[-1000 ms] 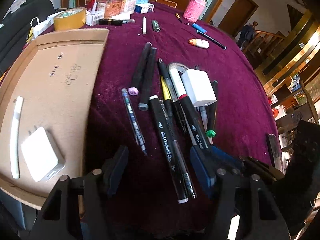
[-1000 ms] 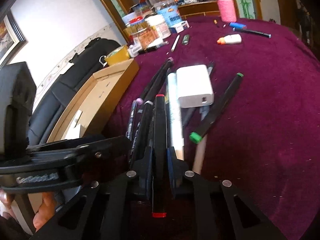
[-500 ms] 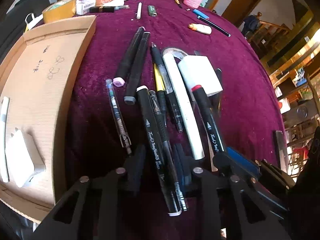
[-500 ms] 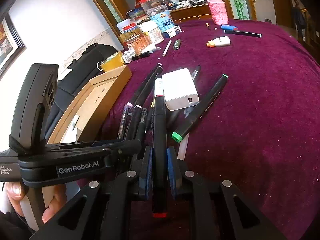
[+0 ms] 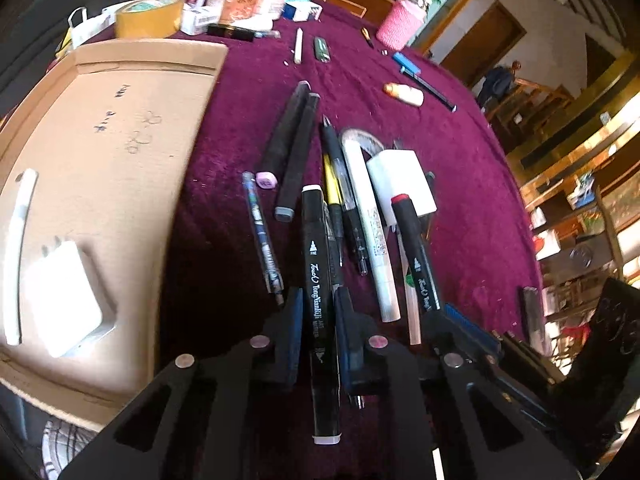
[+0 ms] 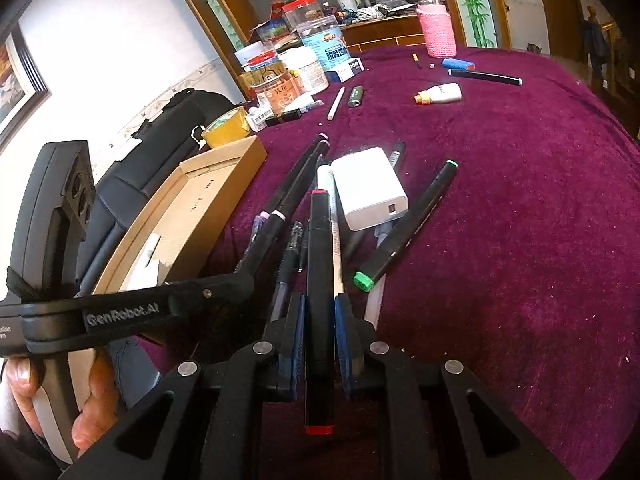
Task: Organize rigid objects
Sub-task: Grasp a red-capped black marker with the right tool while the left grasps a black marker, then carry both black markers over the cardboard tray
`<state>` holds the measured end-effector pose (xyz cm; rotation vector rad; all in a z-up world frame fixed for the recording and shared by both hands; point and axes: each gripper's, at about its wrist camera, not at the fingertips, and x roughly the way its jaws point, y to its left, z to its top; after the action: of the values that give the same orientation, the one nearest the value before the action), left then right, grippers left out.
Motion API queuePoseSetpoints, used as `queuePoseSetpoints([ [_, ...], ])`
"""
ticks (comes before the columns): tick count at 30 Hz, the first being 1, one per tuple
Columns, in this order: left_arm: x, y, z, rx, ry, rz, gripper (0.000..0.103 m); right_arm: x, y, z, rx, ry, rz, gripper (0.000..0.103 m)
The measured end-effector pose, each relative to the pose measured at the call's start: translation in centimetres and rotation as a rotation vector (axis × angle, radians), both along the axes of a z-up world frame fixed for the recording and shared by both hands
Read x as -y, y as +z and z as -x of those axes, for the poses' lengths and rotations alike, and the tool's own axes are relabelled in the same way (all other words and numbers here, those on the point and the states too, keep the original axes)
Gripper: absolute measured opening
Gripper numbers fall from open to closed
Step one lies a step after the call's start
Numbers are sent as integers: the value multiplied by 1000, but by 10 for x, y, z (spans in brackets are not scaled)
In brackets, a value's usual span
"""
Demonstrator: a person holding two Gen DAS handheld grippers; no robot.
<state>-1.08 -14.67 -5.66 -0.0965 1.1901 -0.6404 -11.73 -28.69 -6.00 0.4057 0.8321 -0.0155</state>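
The left claw (image 5: 317, 312) has just closed on the long black white-capped marker (image 5: 318, 280); the right claw (image 6: 320, 320) grips a red-capped black marker (image 6: 320, 280). Both seem ready for lifting.

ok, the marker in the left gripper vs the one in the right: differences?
The white-capped marker has white end caps; the red-capped marker has red ones. The left gripper, whose jaws have just been closing, clamps the former; the right gripper clamps the latter. In the left wrist view, white lettering shows on both. Both are black-bodied, double-ended, gripped mid-barrel.
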Motion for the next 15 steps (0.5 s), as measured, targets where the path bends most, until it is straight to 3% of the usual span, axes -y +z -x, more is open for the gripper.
queuePoseSetpoints([
  [9,-59,38,-3,57,91,111,15,-38,24,-12,46,77,27,15],
  [15,-113,52,-18,85,194,95,15,-68,39,-36,59,153,10,16],
])
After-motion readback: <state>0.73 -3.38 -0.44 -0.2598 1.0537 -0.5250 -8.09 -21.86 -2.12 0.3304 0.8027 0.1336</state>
